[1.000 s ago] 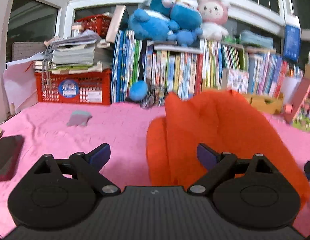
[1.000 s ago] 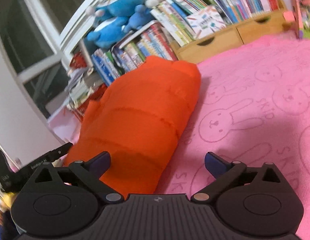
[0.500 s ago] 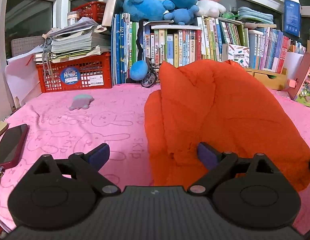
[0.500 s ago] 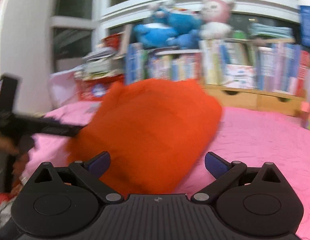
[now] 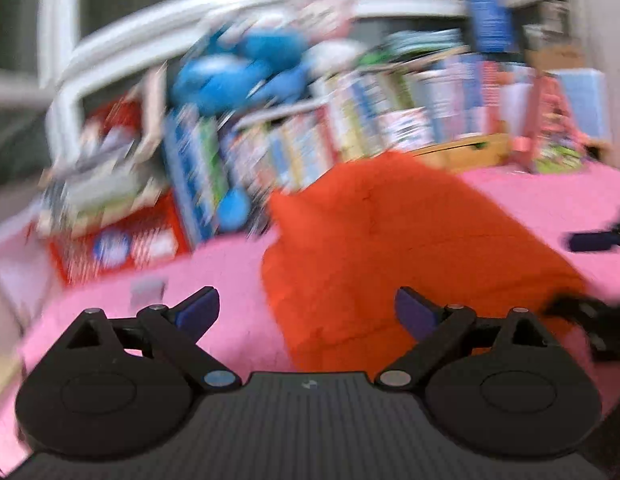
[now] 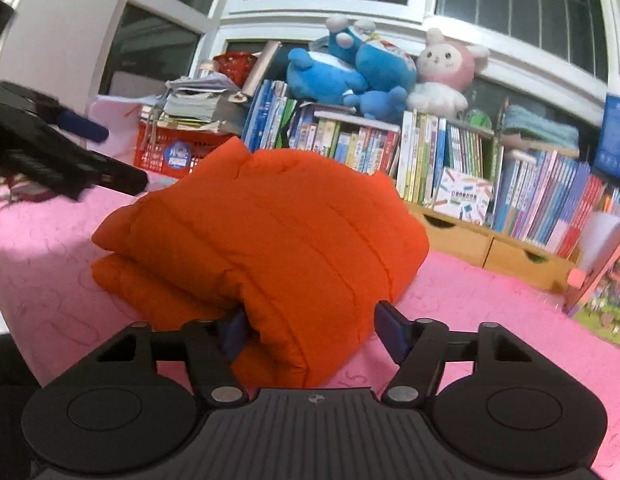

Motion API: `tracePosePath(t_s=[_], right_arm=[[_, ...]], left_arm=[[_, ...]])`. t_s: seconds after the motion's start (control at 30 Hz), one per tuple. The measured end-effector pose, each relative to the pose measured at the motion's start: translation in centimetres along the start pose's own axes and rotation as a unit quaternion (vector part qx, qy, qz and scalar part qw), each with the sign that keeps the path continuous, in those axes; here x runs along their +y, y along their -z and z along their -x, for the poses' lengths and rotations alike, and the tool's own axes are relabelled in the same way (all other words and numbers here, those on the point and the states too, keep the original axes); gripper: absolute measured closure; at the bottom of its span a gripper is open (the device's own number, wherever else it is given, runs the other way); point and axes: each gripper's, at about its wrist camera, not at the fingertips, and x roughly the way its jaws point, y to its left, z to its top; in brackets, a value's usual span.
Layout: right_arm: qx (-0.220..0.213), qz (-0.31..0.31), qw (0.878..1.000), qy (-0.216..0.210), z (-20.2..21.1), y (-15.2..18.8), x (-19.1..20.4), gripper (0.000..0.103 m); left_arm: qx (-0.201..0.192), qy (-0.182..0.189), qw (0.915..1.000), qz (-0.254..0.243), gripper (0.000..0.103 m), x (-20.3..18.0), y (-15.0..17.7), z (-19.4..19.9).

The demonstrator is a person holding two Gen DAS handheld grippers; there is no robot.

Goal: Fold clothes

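Right tool jaws closing, puffy quilted orange jacket between (folded)

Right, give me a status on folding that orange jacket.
Done: the orange jacket already lies doubled into a thick bundle on the pink blanket. In hand: the right gripper has just been closing its jaws, with the bundle's near corner between them; one pad touches it, the other stands clear. The left gripper is open beside the jacket, holding nothing. Left: probably a final fold or tidying, though that is a guess.
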Motion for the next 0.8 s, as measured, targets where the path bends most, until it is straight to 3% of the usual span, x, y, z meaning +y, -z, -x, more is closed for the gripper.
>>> tracePosePath(t_s=[0.07,0.13,0.27,0.37,0.53,0.6,0.63,0.7,0.8], right_arm=[[0.008,0.002,1.000,-0.006,-0.6,0.3,0.2,0.040],[0.012,0.008,1.000,-0.008,-0.9,0.6,0.5,0.040],[0.004,0.002,1.000,-0.003,-0.9,1.1,0.4,0.043],[0.000,-0.024,1.000,-0.003,-0.7,1.3,-0.5,0.058],[0.001,-0.062,0.998,-0.015,-0.8,1.6,-1.9,0.063],[0.001,-0.071,0.997,-0.014,-0.9,1.7,-2.0,0.064],[0.003,-0.076,0.997,-0.010,-1.0,1.8,-2.1,0.067],[0.009,-0.097,0.995,0.000,-1.2,2.1,-2.5,0.070],[0.027,-0.164,0.986,-0.012,-1.6,3.0,-4.0,0.070]], left_arm=[[-0.026,0.031,0.9977,-0.054,0.007,-1.5,-0.2,1.0],[-0.038,0.051,0.9901,-0.125,0.007,-3.6,0.1,1.0],[-0.050,0.085,0.9628,-0.252,0.013,-7.6,1.9,-0.5],[-0.055,0.110,0.9509,-0.284,0.017,-9.5,2.2,-1.9],[-0.061,0.115,0.9354,-0.329,0.036,-11.3,2.1,-4.3],[-0.060,0.116,0.9278,-0.349,0.051,-11.9,2.2,-5.1],[-0.060,0.114,0.9262,-0.354,0.056,-12.1,2.3,-5.3],[-0.048,0.114,0.9334,-0.337,0.075,-11.7,2.2,-5.7],[-0.018,0.129,0.9498,-0.284,0.081,-10.5,1.7,-5.9]])
